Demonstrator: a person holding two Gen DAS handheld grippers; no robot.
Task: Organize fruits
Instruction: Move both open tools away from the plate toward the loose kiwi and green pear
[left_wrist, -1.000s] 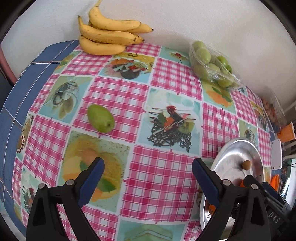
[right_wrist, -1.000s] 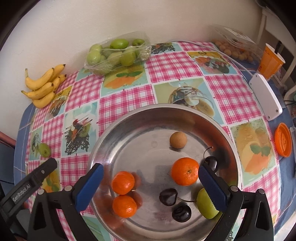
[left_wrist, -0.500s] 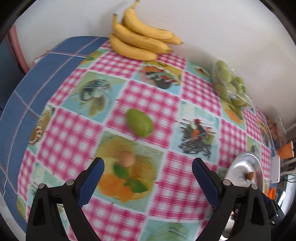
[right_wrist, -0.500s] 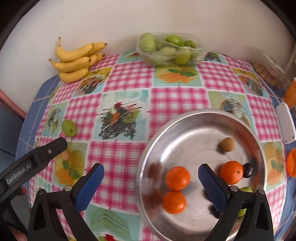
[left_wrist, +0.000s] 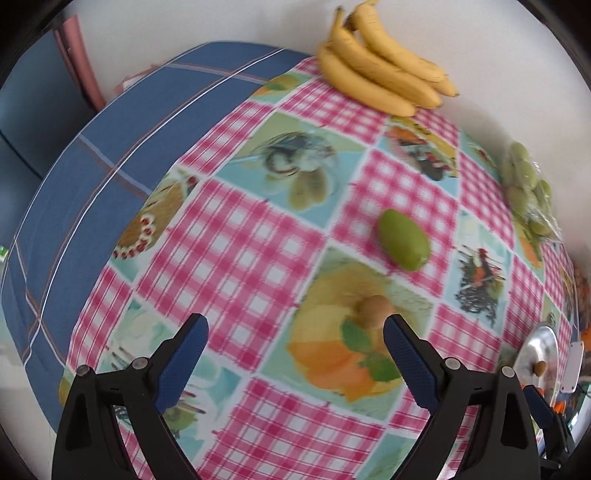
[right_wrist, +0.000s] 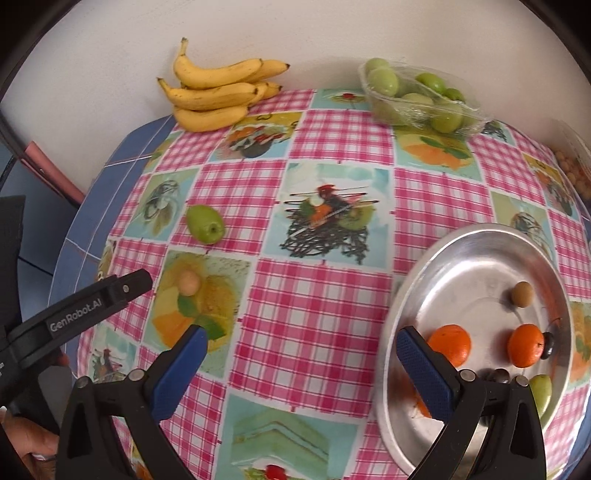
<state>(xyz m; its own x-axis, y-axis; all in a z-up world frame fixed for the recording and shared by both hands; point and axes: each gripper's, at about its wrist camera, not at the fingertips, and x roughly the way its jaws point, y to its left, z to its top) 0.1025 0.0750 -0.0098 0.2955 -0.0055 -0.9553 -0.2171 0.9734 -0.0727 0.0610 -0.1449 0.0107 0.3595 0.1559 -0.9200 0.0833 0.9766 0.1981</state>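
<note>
A green pear-shaped fruit (left_wrist: 403, 240) (right_wrist: 205, 225) lies on the pink checked tablecloth. Just in front of it sits a small tan round fruit (left_wrist: 375, 311) (right_wrist: 188, 282). My left gripper (left_wrist: 295, 354) stands open, its right finger close beside the tan fruit; from the right wrist view one finger (right_wrist: 122, 291) of it shows at the left. The silver bowl (right_wrist: 454, 254) (left_wrist: 540, 345) holds oranges (right_wrist: 450, 343), a tan fruit (right_wrist: 522, 294), dark cherries and a green fruit. My right gripper (right_wrist: 299, 356) is open above the cloth, its right finger over the bowl's rim.
Bananas (right_wrist: 218, 94) (left_wrist: 384, 75) lie by the back wall. A wrapped tray of green fruits (right_wrist: 421, 98) (left_wrist: 526, 192) sits at the back right. A bag of small tan fruits (right_wrist: 572, 170) is at the far right. The blue cloth edge (left_wrist: 92, 166) falls away left.
Both grippers have swung left. The left one now hovers by the tan fruit, with the pear further right in its view. The bowl has slid to the right of the right view.
</note>
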